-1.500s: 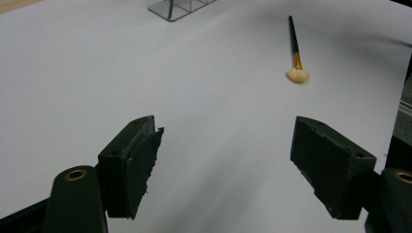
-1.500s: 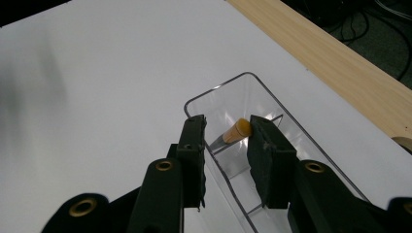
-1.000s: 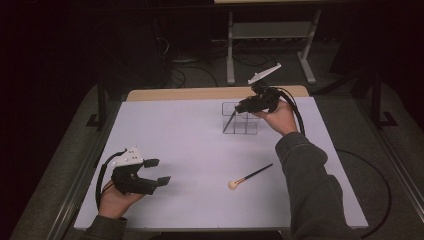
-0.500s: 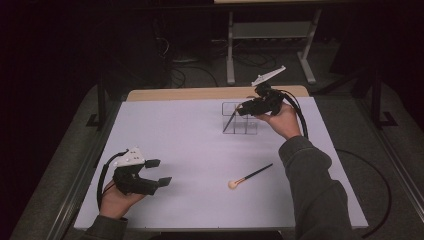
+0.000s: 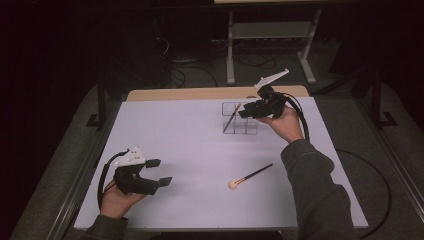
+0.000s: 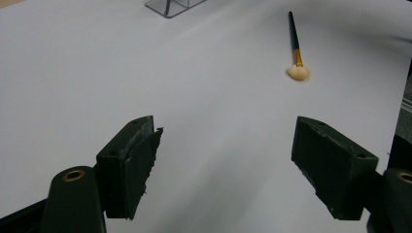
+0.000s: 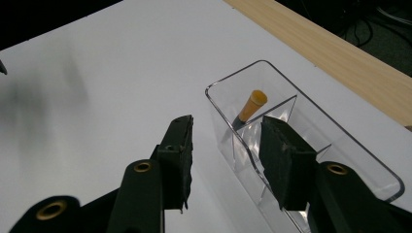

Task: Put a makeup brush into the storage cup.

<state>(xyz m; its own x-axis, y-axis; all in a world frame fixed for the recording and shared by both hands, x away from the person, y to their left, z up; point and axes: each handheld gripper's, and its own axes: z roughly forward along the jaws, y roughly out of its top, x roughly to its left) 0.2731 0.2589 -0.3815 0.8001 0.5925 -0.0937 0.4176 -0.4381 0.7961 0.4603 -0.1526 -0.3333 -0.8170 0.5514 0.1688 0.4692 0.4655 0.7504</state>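
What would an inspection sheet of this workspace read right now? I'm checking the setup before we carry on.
Surface: white table top with a wooden strip along the far edge.
Job's things: clear plastic divided organiser with a thin dark brush leaning inside it; a black-handled makeup brush with pale bristles lying flat on the table.
Clutter: nothing seen.
Grippers: left tongs open, nothing between them, low over the near left of the table; right tongs open at the organiser, jaws just been opening, not gripping the brush.
Cables: a black cable trails from the right tongs.
Surroundings: dark floor, grey metal stand behind the table.
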